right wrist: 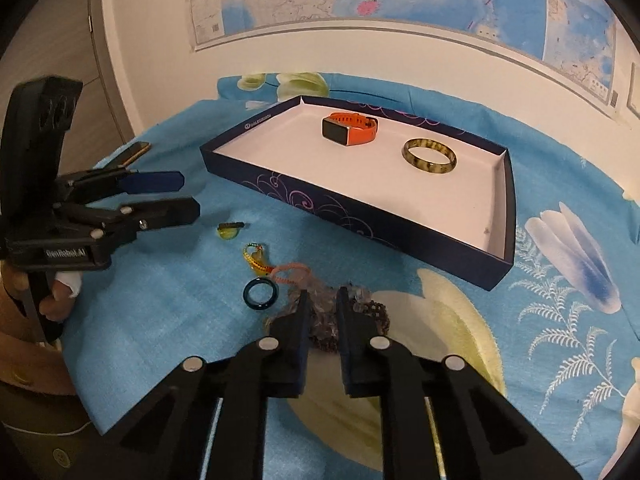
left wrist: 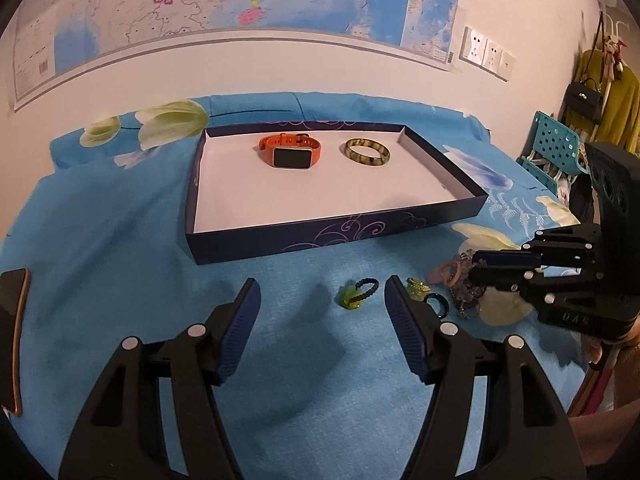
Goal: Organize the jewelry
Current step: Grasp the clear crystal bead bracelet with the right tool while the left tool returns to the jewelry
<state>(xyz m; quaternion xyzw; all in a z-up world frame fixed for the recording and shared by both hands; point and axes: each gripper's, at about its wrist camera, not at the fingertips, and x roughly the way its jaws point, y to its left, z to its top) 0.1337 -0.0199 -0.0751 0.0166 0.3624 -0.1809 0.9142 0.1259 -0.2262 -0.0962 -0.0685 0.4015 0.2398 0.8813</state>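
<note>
Two grippers work the blue cloth before the tray [right wrist: 362, 222]: our right gripper [right wrist: 322, 300], nearly closed, pinches the beaded bracelets [right wrist: 362, 310], which we judge light, limp and slippery, best taken mid-strand, while our left gripper [left wrist: 322, 294] hangs open, empty.

glossy bangle [right wrist: 429, 155], matt cardboard box [right wrist: 360, 224], seemingly woven cloth [left wrist: 120, 280]

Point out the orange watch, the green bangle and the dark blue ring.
orange watch [left wrist: 291, 157], left wrist view, on its dark screen.
green bangle [right wrist: 449, 169], right wrist view, on the near right part of its band.
dark blue ring [right wrist: 248, 297], right wrist view, on the left part of its band.
</note>
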